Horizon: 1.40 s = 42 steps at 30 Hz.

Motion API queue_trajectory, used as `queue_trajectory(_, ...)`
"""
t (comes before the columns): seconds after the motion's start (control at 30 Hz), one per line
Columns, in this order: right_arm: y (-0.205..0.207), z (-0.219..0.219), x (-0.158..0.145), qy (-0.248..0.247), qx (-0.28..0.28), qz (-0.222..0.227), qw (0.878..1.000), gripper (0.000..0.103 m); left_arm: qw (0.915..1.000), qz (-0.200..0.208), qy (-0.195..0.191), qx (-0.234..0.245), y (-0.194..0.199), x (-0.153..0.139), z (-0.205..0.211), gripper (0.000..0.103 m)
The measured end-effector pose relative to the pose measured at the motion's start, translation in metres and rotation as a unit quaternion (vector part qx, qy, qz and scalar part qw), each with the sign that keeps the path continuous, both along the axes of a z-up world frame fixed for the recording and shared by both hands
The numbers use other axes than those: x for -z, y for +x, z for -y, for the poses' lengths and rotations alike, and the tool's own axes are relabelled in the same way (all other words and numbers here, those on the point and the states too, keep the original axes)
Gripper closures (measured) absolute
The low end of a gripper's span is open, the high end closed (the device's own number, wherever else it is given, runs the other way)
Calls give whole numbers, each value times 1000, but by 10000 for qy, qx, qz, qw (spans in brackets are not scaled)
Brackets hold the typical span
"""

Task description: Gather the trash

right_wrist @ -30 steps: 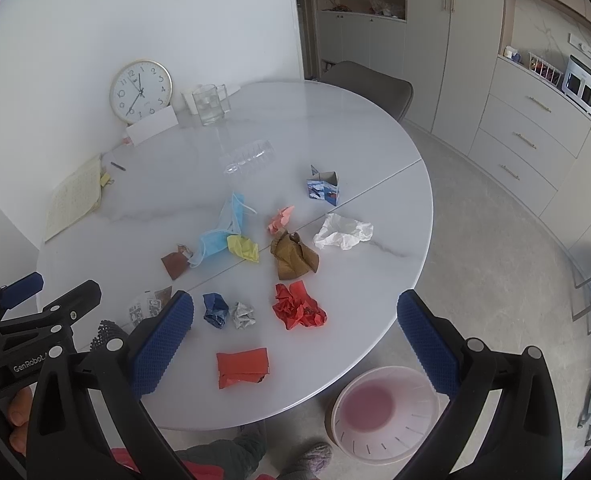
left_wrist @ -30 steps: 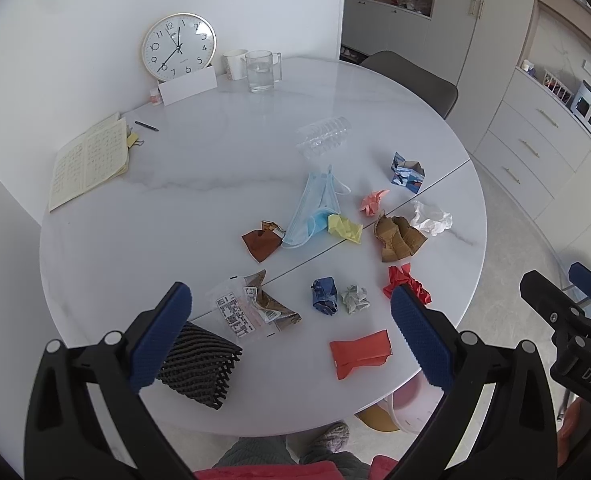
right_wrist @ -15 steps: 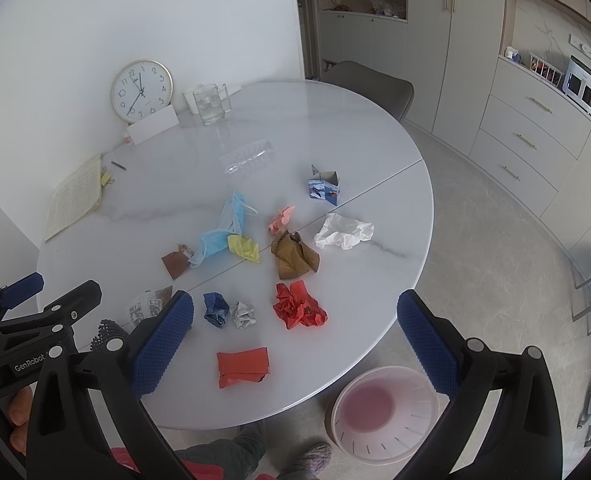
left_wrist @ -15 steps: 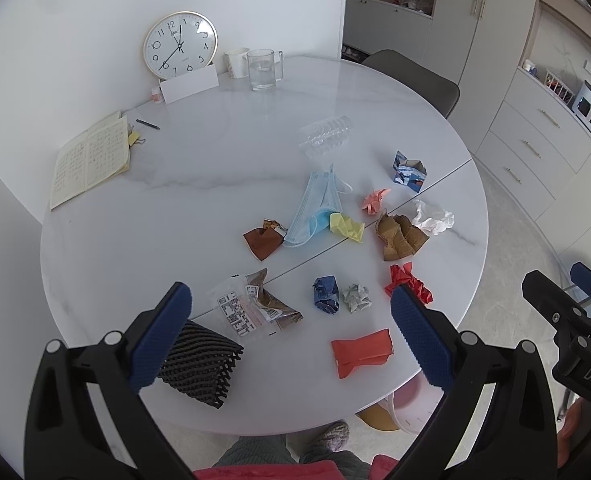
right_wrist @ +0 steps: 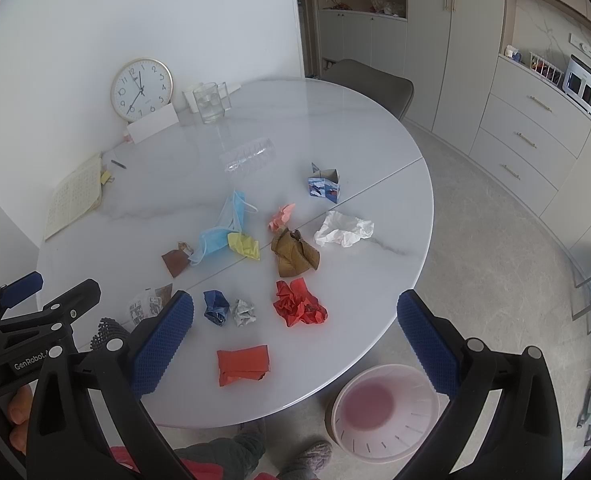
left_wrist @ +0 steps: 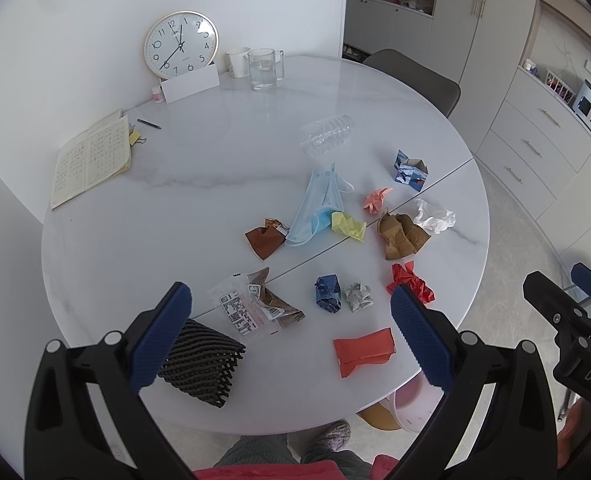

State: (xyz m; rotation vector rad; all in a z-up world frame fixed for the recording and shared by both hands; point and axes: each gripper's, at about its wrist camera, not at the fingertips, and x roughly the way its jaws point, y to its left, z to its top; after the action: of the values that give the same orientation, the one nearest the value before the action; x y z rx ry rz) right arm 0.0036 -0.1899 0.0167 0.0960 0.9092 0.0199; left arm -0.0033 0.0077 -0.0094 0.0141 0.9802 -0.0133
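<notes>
Blue ribbed pads line both hand-held tools. The left gripper (left_wrist: 291, 328) stands wide open above the near edge of the table (left_wrist: 143, 240), holding nothing. The right gripper (right_wrist: 295, 336) is likewise spread wide and empty, hovering over the near right edge of the table.

Between the left gripper's fingers lie a clear labelled wrapper (left_wrist: 239, 308) touching a brown wrapper (left_wrist: 279, 304), a crumpled blue paper (left_wrist: 328, 293) just beside a grey foil ball (left_wrist: 358, 297), and a flattened red packet (left_wrist: 363, 351) nearest the edge. A black mesh sleeve (left_wrist: 203, 362) lies partly behind the left pad. A crumpled red paper (right_wrist: 300, 303) sits right of the foil ball.

Further out, mid-table: a brown paper wad (right_wrist: 294, 256), a white tissue (right_wrist: 343, 231), a pink paper scrap (right_wrist: 281, 216), a yellow paper (right_wrist: 245, 245) touching a blue face mask (right_wrist: 221, 232), and a dark brown packet (right_wrist: 176, 261). A small printed carton (right_wrist: 324, 188) stands upright beyond. A clear plastic cup (right_wrist: 249, 156) lies on its side.

At the far edge: a clock (left_wrist: 181, 45), a glass mug (left_wrist: 264, 69), and an open notebook (left_wrist: 91, 158).

A pink bin (right_wrist: 385, 410) stands on the floor below the table's near right edge, apart from all the trash.
</notes>
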Motion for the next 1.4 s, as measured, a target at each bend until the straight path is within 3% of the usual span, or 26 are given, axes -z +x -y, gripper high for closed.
queue_trajectory(1.4, -5, -9, 8, -6, -45, -168, 9998, 2, 9999, -104, 33, -37, -3, 5, -12, 8)
